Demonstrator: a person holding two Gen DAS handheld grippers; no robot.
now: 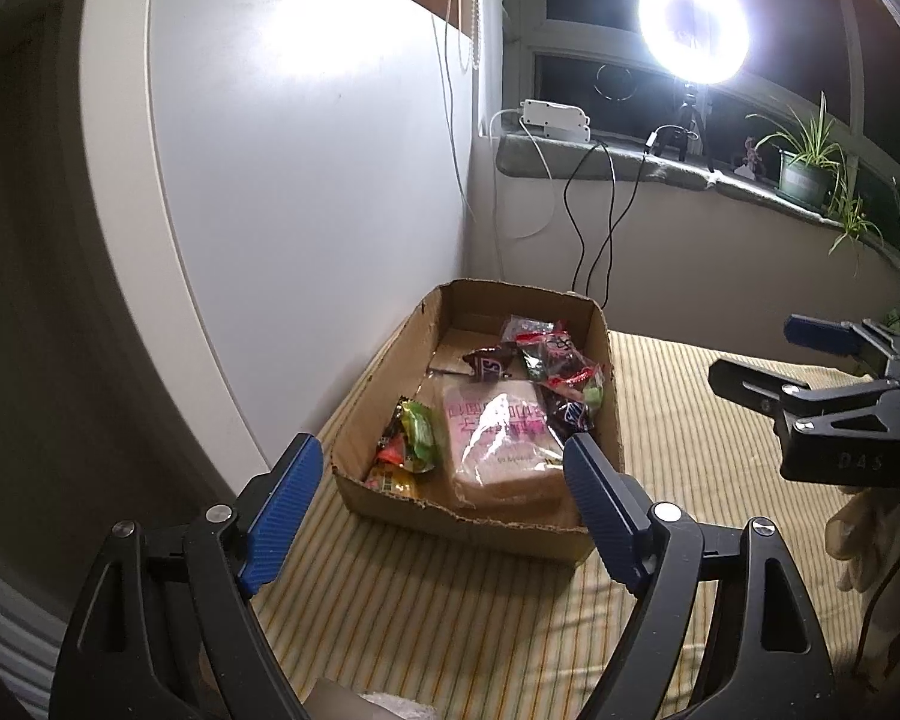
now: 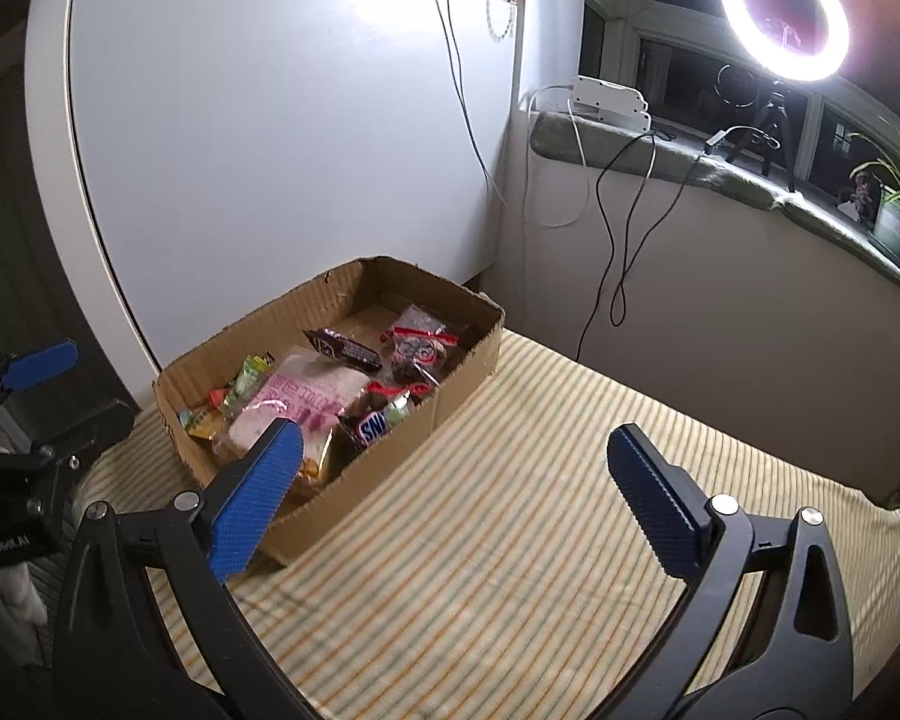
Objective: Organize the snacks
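A shallow cardboard box [image 1: 603,414] stands on the striped tablecloth against the white wall; it also shows in the right wrist view [image 2: 450,402]. Inside lie a bagged bread loaf with pink print [image 1: 498,438], Snickers bars [image 1: 489,365], a green and red snack packet [image 1: 414,435] and clear bags with red seals [image 1: 549,348]. My left gripper [image 1: 444,486] is open and empty, just in front of the box's near edge. My right gripper [image 2: 453,474] is open and empty, to the right of the box, over the cloth.
The striped tablecloth [image 2: 510,540] covers the table. A white panel [image 1: 306,180] stands behind the box. A windowsill holds a ring light [image 2: 783,12], a white power strip [image 2: 609,102] with hanging cables, and a potted plant [image 1: 804,168].
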